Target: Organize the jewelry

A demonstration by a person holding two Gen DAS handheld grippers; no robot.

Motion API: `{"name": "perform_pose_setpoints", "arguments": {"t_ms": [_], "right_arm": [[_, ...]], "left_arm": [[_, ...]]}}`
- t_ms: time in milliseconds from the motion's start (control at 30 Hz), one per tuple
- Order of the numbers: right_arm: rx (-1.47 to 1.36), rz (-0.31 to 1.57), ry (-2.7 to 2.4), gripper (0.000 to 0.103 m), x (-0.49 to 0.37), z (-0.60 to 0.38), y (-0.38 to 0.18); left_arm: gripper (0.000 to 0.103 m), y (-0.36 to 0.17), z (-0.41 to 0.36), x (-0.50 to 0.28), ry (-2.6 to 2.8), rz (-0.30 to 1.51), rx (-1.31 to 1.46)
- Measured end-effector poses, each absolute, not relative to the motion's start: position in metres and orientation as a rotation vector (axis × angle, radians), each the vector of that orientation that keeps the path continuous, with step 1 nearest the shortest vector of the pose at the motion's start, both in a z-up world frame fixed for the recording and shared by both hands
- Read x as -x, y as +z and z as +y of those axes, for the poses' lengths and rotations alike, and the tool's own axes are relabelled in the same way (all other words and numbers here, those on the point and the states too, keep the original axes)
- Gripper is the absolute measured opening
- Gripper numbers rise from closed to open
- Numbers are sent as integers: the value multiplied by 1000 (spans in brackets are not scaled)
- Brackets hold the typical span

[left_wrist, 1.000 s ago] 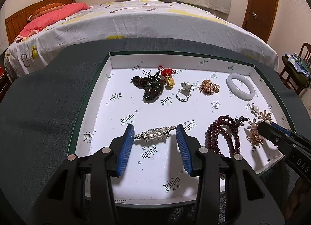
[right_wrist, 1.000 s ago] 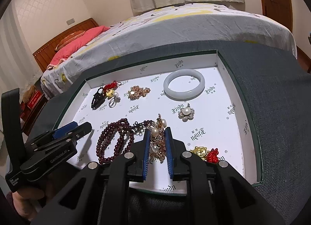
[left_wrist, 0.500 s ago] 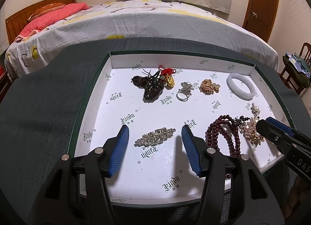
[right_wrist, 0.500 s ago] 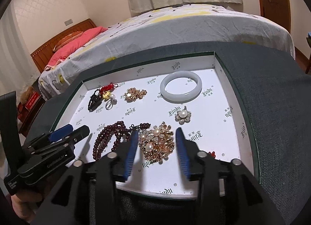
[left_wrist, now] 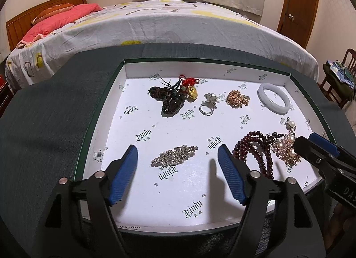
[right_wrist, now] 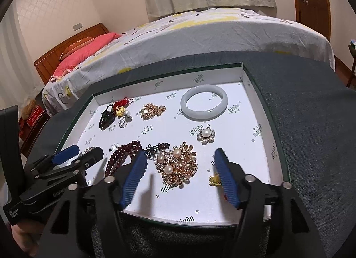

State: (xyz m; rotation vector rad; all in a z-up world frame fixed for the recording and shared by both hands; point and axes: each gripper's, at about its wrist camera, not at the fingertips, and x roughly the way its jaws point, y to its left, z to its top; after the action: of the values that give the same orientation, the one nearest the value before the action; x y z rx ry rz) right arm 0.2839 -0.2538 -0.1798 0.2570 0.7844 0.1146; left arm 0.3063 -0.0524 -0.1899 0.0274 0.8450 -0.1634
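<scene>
Tray [left_wrist: 124,73] on dark worktop [left_wrist: 55,113]. Left wrist view: left gripper [left_wrist: 176,157] jaws opening, released, rhinestone brooch [left_wrist: 174,156] lying free between them near tray's near edge. Right wrist view: right gripper [right_wrist: 180,162] jaws opening, released, pearl brooch [right_wrist: 178,165] loose between them; beads [right_wrist: 124,156] just beside it; bangle [right_wrist: 203,102] by far right corner.

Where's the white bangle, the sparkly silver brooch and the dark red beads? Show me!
white bangle [right_wrist: 219,95], right wrist view, on the far side of its ring.
sparkly silver brooch [left_wrist: 174,156], left wrist view, on its middle stones.
dark red beads [left_wrist: 249,150], left wrist view, on the looped strands.
</scene>
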Motion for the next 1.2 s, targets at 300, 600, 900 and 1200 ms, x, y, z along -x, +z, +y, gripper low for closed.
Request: {"name": "perform_pose_setpoints", "arguments": {"t_ms": [300,600,900,1200], "right_arm": [[-197,732,61,78,-274,-254,-166],[-129,723,-27,80,-261,-260,-165],[-131,681,-45,80,-230,-264,-133],[-124,616,-24,81,-164,-260,-83]], "left_arm": [[89,-184,-59,-298,-142,806,-69],[90,-179,-60,-286,-106,792,-93],[90,-144,-60,-261,-94,744,-100],[90,-81,-56,-187,-113,660,-77]]}}
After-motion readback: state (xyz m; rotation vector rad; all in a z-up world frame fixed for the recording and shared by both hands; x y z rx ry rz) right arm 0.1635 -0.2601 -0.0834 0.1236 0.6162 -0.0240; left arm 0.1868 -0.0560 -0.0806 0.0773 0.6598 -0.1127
